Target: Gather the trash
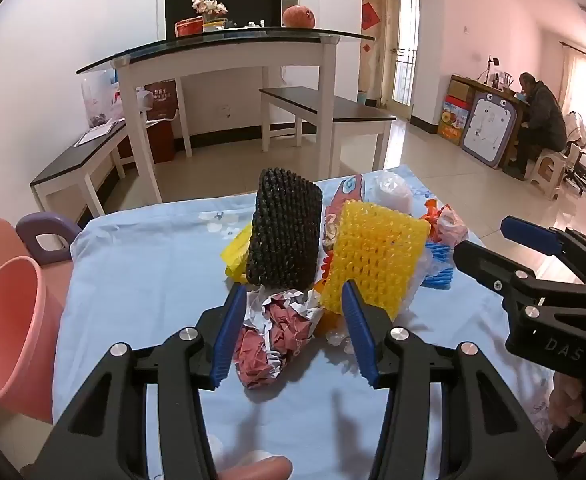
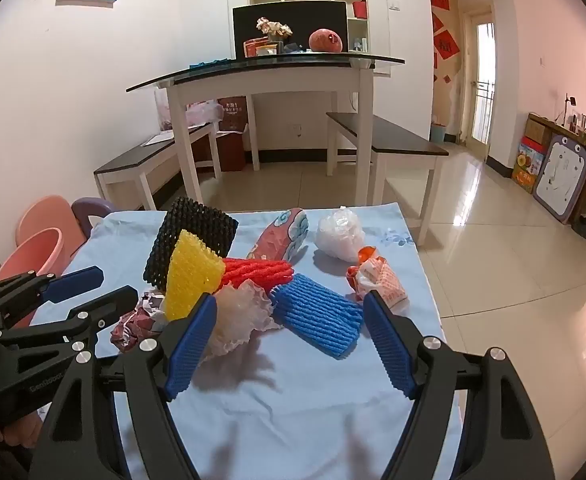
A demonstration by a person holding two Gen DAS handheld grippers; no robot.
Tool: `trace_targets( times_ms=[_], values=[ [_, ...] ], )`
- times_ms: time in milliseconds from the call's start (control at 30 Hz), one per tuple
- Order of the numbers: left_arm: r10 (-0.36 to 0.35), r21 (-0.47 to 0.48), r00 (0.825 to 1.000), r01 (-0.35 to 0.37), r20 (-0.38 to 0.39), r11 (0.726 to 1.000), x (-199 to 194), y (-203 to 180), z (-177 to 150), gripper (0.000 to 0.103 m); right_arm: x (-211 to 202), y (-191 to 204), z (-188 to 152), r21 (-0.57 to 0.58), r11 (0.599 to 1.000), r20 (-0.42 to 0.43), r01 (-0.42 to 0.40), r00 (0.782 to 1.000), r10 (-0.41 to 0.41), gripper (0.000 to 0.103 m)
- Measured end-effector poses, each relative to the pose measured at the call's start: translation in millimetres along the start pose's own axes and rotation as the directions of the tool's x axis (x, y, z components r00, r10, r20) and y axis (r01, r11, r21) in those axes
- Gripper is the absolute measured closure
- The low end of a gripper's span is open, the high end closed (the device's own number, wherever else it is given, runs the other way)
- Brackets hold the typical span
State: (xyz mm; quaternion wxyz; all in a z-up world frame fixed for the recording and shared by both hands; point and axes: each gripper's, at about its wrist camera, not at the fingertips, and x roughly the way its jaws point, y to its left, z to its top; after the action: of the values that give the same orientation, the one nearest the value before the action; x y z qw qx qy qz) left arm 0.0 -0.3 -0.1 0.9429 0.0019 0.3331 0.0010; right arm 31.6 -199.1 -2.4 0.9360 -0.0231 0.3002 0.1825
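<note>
A pile of trash lies on the blue-clothed table (image 1: pixel 141 280). In the left wrist view my left gripper (image 1: pixel 295 332) is open, its jaws either side of a crumpled red-and-white paper wad (image 1: pixel 273 332); behind it stand black foam net (image 1: pixel 285 228) and yellow foam net (image 1: pixel 377 256). In the right wrist view my right gripper (image 2: pixel 289 340) is open above the cloth, with a white foam net (image 2: pixel 239 316) by its left finger and a blue foam net (image 2: pixel 319 318) between the jaws. Red foam net (image 2: pixel 259 272), a white plastic ball (image 2: pixel 341 232) and an orange wrapper (image 2: pixel 381 284) lie beyond.
A pink bin (image 1: pixel 11 332) stands left of the table, with a purple stool (image 1: pixel 47 236) behind it. A white glass-topped table (image 1: pixel 229 52) and benches (image 1: pixel 329 110) stand across the tiled floor. A person sits at the far right (image 1: pixel 541 120).
</note>
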Motion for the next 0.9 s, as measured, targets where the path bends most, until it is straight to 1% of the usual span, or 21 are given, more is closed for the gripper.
trace_targets(
  times_ms=[200,233,300,900],
  values=[
    [-0.005,-0.006,1.000,0.005,0.002,1.000,-3.4,-0.5,-0.2,0.053,-4.1,1.2,1.5,-0.004,1.000,0.014,0.000,1.000,0.000,0.028],
    [-0.006,-0.007,1.000,0.006,0.004,1.000,-4.6,-0.8,-0.2,0.053,-0.5,0.5,0.6,0.003,1.000,-0.004,0.001,1.000,-0.001,0.028],
    [-0.003,-0.010,1.000,0.003,-0.004,1.000,1.6,4.5,-1.8,0.053,1.5,-0.4,1.0,0.003,1.000,-0.001,0.001,1.000,-0.001,0.028],
    [-0.001,-0.017,1.000,0.001,-0.007,1.000,1.9,4.5,-0.7,0.053,-3.6,1.9,4.5,-0.001,1.000,0.007,0.000,1.000,0.000,0.028]
  ],
)
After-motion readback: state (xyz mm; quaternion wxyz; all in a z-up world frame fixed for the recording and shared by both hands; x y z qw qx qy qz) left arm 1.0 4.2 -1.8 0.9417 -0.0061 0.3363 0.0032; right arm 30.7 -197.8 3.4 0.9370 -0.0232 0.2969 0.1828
